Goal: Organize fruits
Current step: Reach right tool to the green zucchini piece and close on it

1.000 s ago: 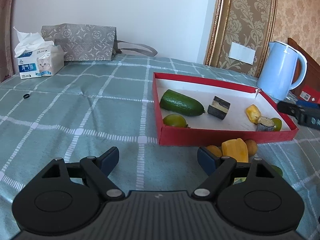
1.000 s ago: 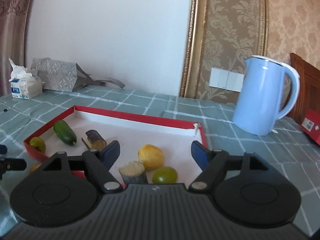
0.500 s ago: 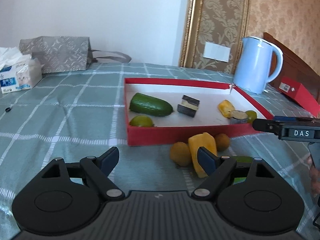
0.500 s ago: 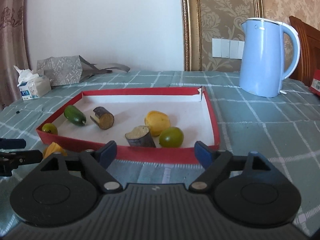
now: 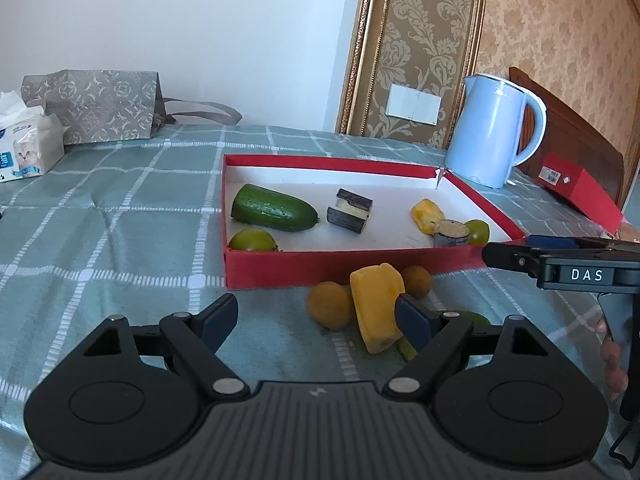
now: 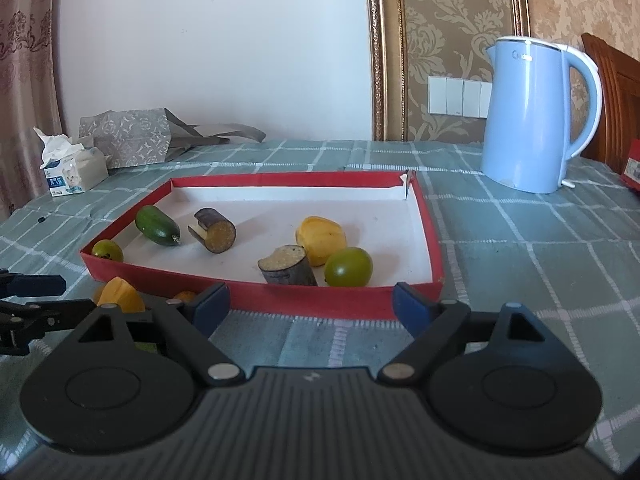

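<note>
Left wrist: tray point(image 5: 320, 268) edge beside fruit.

White letters reading "DAS" are showing on the dark body of the right gripper point(image 5: 496, 255) at the edge of the left wrist view. The print on the tissue pack point(image 5: 28, 148), the kettle point(image 6: 532, 120) and the red box's sticker point(image 5: 554, 175) is too small to read.

6 fruits point(image 6: 348, 267) lie in the tray point(image 6: 320, 304); kettle point(image 6: 532, 120) behind right.

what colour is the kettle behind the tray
Light blue, with a white rim along its handle. The kettle shows best in the right wrist view.
</note>
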{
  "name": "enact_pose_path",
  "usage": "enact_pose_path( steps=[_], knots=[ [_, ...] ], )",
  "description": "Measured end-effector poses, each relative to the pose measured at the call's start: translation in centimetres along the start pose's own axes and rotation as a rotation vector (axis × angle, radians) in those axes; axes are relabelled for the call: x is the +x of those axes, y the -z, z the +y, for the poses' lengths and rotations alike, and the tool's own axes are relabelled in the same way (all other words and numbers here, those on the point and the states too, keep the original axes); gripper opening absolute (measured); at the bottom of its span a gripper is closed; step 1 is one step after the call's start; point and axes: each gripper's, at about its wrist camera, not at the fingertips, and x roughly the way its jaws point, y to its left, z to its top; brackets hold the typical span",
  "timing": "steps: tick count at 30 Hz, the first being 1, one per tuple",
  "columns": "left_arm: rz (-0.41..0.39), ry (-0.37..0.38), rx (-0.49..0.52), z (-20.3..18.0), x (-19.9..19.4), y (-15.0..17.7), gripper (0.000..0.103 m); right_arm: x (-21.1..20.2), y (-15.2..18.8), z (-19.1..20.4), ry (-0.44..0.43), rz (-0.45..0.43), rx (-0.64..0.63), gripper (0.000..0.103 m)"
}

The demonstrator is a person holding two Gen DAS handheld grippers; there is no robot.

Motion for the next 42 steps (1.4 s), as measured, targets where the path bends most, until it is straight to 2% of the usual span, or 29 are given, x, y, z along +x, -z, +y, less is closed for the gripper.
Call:
enact_pose_path(
  steps=[3,7,11,14,17,20,22,25,29,31,34,37,38,40,42],
  knots=[
    [-0.011,-0.011,0.021,-0.2,0.0,0.0,0.086,-0.3,0.1,0.0,-0.017,-0.003,0.003,0.087],
    [0.002,0.017,0.001,0.3,0.0,-0.1,0.086,-0.5,0.3,0.4,-0.047,-0.001,-0.024,0.087],
    [-0.005,0.044,0.069,-1.0,-0.1,0.2,0.086,-0.8,0.4,0.7,-0.039,-0.013,-0.043,0.087],
    [-0.003,0.018,0.115,-1.6,0.3,0.3,0.086,-0.9,0.4,0.6,-0.03,-0.013,-0.039,0.089],
    [0.015,0.019,0.064,-0.9,0.7,0.0,0.086,-0.7,0.4,0.5,-0.029,-0.001,-0.032,0.089],
    [0.01,-0.037,0.021,0.0,0.7,-0.2,0.089,-0.6,0.5,0.5,-0.03,0.0,-0.035,0.089],
    [0.02,-0.033,-0.005,0.5,0.4,-0.2,0.088,-0.7,0.5,0.6,-0.04,-0.003,-0.037,0.09],
    [0.03,-0.031,0.019,0.7,0.2,0.0,0.087,-1.0,0.5,1.0,-0.107,0.005,-0.067,0.09],
    [0.034,-0.01,0.061,0.3,-0.3,0.4,0.088,-1.7,0.8,2.7,-0.222,0.013,-0.203,0.089],
    [0.03,-0.012,0.07,0.2,-0.3,0.5,0.088,-2.0,1.1,3.9,-0.238,-0.004,-0.301,0.09],
    [0.034,-0.005,0.059,0.4,-0.3,0.6,0.088,-1.5,1.5,5.3,-0.263,0.018,-0.422,0.091],
    [0.032,-0.007,0.044,0.7,-0.3,0.5,0.088,-0.8,1.6,5.8,-0.298,0.043,-0.444,0.09],
    [0.033,-0.005,0.039,0.8,-0.2,0.5,0.088,-0.6,1.6,5.7,-0.308,0.045,-0.44,0.089],
    [0.038,-0.004,0.03,0.9,-0.1,0.4,0.087,-0.2,1.7,5.9,-0.332,0.066,-0.448,0.079],
    [0.045,-0.005,0.03,0.9,0.0,0.4,0.088,-0.1,1.7,5.9,-0.365,0.077,-0.44,0.074]
  ],
)
